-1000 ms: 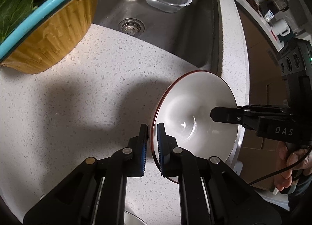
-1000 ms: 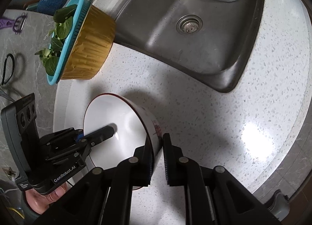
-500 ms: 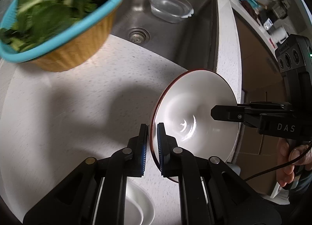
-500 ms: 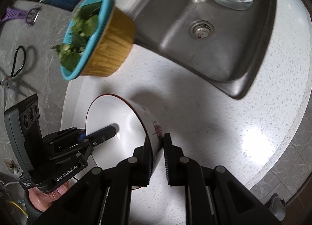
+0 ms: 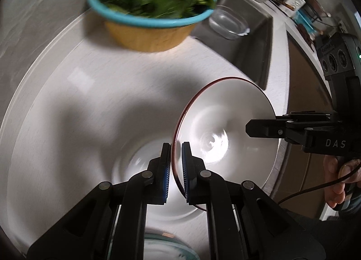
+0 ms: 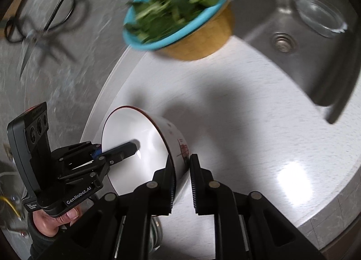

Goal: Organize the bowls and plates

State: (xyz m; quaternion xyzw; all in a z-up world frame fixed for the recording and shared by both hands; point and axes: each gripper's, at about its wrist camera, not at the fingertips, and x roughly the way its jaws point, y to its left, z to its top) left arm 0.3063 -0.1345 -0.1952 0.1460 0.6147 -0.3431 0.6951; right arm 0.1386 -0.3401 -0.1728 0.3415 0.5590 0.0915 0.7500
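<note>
A white bowl (image 5: 225, 138) with a dark red rim hangs tilted on its side above the white speckled counter (image 5: 79, 102), carried by both grippers. My left gripper (image 5: 176, 160) is shut on its near rim, one pad inside and one outside. The right gripper (image 5: 259, 128) clamps the opposite rim. In the right wrist view the right gripper (image 6: 182, 169) is shut on the bowl (image 6: 135, 147) wall by a red print, and the left gripper (image 6: 130, 148) reaches in from the left. A blurred round white dish (image 5: 135, 163) lies on the counter beneath the bowl.
A teal and yellow basket of greens (image 5: 153, 5) stands near the steel sink (image 6: 315, 68), which holds a clear glass container (image 6: 320, 16). Scissors (image 6: 45, 23) lie on the grey surface at left. A glass item (image 5: 162, 248) sits below my left gripper. A person's hands hold both grippers.
Both grippers have lifted the bowl and carried it away from the sink. The basket and sink now look farther off, and a white dish has come into view under the bowl.
</note>
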